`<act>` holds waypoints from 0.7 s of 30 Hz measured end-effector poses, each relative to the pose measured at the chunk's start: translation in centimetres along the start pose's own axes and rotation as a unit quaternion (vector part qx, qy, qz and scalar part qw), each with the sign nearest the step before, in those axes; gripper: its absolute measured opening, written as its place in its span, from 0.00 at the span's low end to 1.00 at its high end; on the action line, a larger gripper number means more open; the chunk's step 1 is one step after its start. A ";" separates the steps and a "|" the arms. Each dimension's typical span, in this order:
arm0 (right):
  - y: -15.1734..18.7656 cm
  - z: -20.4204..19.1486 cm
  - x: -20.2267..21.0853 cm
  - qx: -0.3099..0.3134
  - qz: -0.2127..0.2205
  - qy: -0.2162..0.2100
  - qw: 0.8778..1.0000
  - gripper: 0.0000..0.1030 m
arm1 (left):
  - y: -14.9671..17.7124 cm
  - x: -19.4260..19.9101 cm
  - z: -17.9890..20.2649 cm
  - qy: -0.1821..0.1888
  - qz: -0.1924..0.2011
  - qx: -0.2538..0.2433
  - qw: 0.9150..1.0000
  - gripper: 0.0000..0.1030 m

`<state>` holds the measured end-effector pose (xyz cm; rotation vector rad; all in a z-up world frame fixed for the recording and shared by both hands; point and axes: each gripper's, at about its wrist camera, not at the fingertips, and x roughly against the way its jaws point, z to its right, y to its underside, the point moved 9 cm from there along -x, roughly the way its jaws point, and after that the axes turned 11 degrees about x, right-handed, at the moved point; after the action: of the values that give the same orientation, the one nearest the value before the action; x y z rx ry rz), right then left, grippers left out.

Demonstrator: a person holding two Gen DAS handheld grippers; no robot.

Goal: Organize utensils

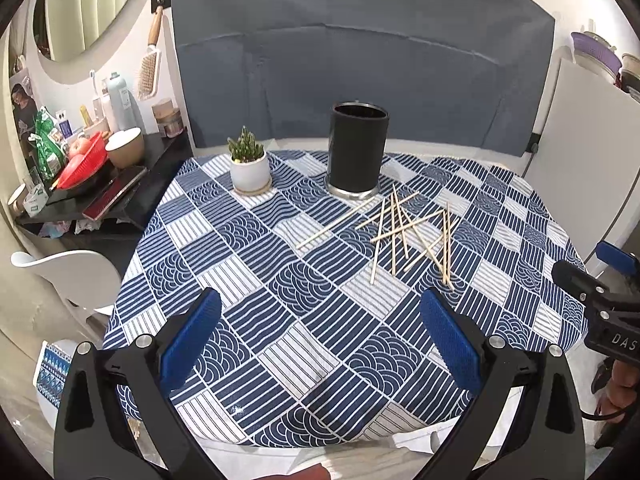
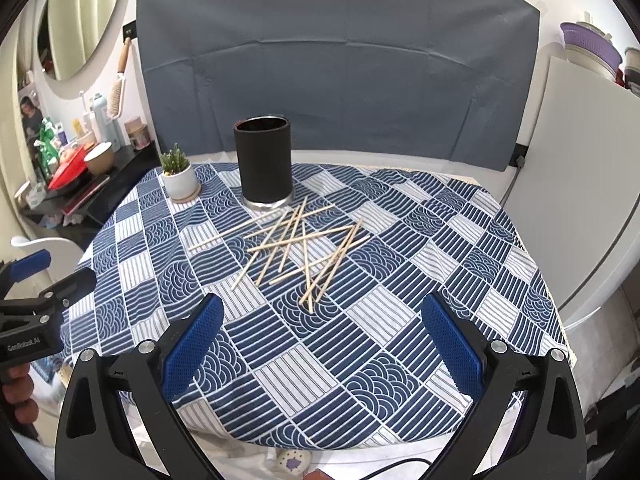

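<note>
A table (image 1: pixel 532 312) is covered by a blue-and-white patchwork tablecloth (image 1: pixel 304 320) printed with stripes and wave arcs; its near edge hangs over the front. A black cylindrical holder (image 1: pixel 358 148) with a silver base is placed upright toward the far side, near the middle. Just left of it, a small green succulent in a white pot (image 1: pixel 249 168) is set on a round coaster. Near the holder, on its right, a loose pile of thin wooden sticks (image 1: pixel 408 232) is scattered flat on the cloth, many crossed over one another, with one stick lying apart to the left.
</note>
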<state>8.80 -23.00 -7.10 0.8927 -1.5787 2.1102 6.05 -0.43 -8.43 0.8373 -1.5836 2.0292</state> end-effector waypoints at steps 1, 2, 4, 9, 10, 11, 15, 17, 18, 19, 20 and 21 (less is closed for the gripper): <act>0.1 0.1 -0.1 0.000 -0.002 0.000 1.000 0.92 | 0.1 -0.3 0.0 0.003 -0.006 0.001 1.000 0.94; 0.2 0.1 -0.2 0.002 -0.004 0.001 1.000 0.92 | 0.2 -0.5 0.0 0.004 -0.010 0.003 1.000 0.94; 0.3 0.4 -0.6 0.004 -0.011 0.010 1.000 0.92 | 0.4 -1.0 0.0 0.005 -0.020 0.005 1.000 0.94; 0.6 1.5 -2.1 0.004 -0.034 0.015 0.999 0.92 | 0.3 -2.8 0.4 0.013 -0.047 0.019 0.999 0.94; 0.7 1.7 -2.4 0.004 -0.038 0.016 0.999 0.92 | 0.3 -3.5 0.5 0.014 -0.057 0.025 0.998 0.94; 0.8 1.9 -2.6 0.003 -0.041 0.018 0.999 0.92 | 0.2 -4.0 0.6 0.016 -0.065 0.028 0.997 0.94; 0.8 3.3 -4.2 -0.001 -0.058 0.024 0.998 0.92 | -0.1 -6.1 0.8 0.012 -0.086 0.037 0.996 0.94; 0.7 3.9 -5.0 -0.001 -0.069 0.028 0.997 0.92 | -0.4 -7.0 0.8 0.006 -0.095 0.040 0.995 0.94; 0.7 4.1 -5.6 -0.001 -0.075 0.027 0.997 0.92 | -0.5 -7.4 0.9 0.004 -0.100 0.041 0.994 0.94; 0.6 4.3 -6.2 0.000 -0.080 0.024 0.996 0.92 | -0.8 -8.0 1.0 0.002 -0.105 0.042 0.994 0.94; 0.5 4.4 -6.9 0.003 -0.085 0.022 0.996 0.92 | -0.9 -8.4 1.0 0.002 -0.108 0.042 0.993 0.94; 0.5 4.5 -7.3 0.007 -0.089 0.022 0.996 0.92 | -1.1 -8.8 1.1 0.001 -0.112 0.042 0.993 0.94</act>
<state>15.11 -26.78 -11.57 0.9474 -1.4103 2.0045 13.38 -0.95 -13.49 0.9965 -1.3455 1.9453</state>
